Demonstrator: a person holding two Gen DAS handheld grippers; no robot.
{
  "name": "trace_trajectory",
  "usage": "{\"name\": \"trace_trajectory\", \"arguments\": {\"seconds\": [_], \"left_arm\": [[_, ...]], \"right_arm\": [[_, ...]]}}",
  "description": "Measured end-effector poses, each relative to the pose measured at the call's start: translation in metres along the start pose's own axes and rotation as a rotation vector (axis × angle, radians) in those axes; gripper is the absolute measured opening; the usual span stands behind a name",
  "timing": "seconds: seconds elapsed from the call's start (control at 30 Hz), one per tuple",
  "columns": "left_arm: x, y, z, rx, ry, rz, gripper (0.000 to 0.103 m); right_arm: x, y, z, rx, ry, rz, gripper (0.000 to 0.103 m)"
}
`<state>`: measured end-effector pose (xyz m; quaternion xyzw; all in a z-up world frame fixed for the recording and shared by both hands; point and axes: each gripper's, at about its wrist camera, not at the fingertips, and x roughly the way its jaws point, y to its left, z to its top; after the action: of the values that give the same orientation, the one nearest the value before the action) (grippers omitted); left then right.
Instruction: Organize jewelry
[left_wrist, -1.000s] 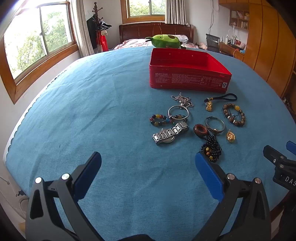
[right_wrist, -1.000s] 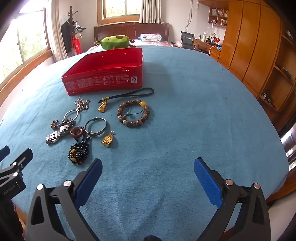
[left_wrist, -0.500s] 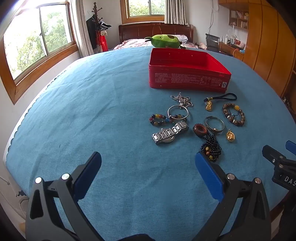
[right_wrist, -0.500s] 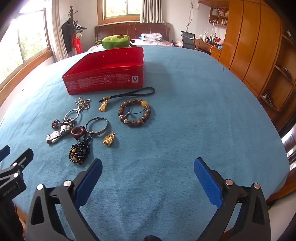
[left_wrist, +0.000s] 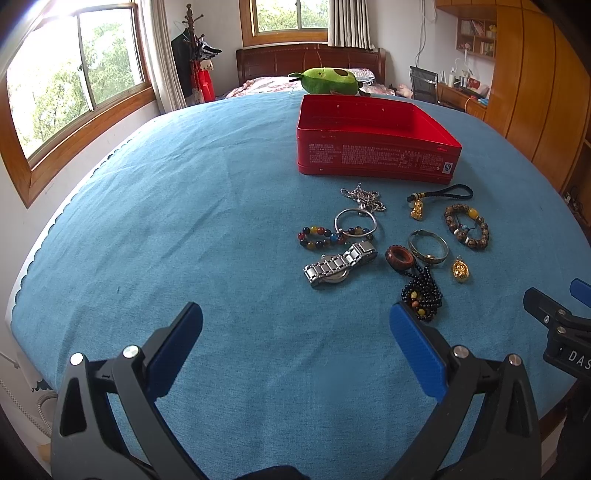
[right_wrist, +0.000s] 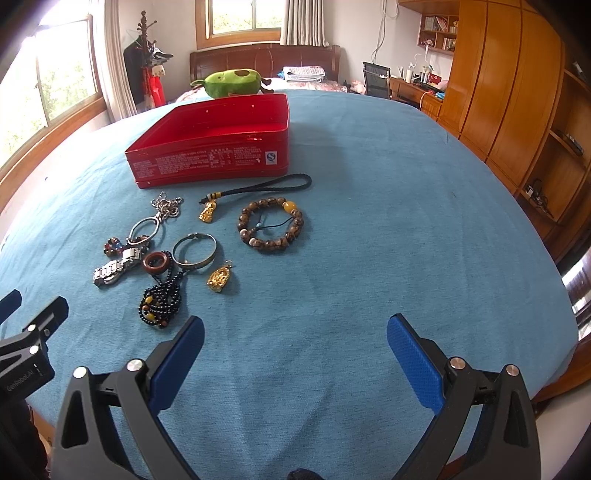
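Observation:
An open red tin (left_wrist: 376, 157) (right_wrist: 210, 162) stands on the blue cloth, empty as far as I can see. In front of it lie several jewelry pieces: a steel watch (left_wrist: 338, 266), a coloured bead bracelet (left_wrist: 319, 236), a silver chain with a ring (left_wrist: 360, 210), a metal bangle (right_wrist: 194, 251), a brown bead bracelet (right_wrist: 271, 225), a gold pendant (right_wrist: 219, 277), a corded gold charm (right_wrist: 255, 192) and a black bead necklace (right_wrist: 160, 304). My left gripper (left_wrist: 295, 332) is open, short of the watch. My right gripper (right_wrist: 295, 345) is open, right of the necklace.
A green plush toy (left_wrist: 327, 81) lies beyond the tin at the table's far edge. The blue-clothed table (left_wrist: 166, 192) is wide to the left and right of the jewelry. Wooden wardrobes (right_wrist: 517, 92) stand to the right, windows to the left.
Both grippers have crept slightly forward toward the jewelry; both stay open. Nothing on the table has moved.

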<state>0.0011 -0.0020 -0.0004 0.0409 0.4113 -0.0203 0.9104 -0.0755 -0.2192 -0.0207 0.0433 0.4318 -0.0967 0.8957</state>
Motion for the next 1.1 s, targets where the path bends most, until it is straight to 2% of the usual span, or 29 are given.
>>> {"name": "trace_trajectory", "arguments": {"seconds": [1.1], "left_arm": [[-0.0004,0.0002,-0.0001,0.0,-0.001,0.001,0.1]], "right_arm": [[0.0021,0.005,0.0004,-0.001,0.002,0.001,0.099]]}}
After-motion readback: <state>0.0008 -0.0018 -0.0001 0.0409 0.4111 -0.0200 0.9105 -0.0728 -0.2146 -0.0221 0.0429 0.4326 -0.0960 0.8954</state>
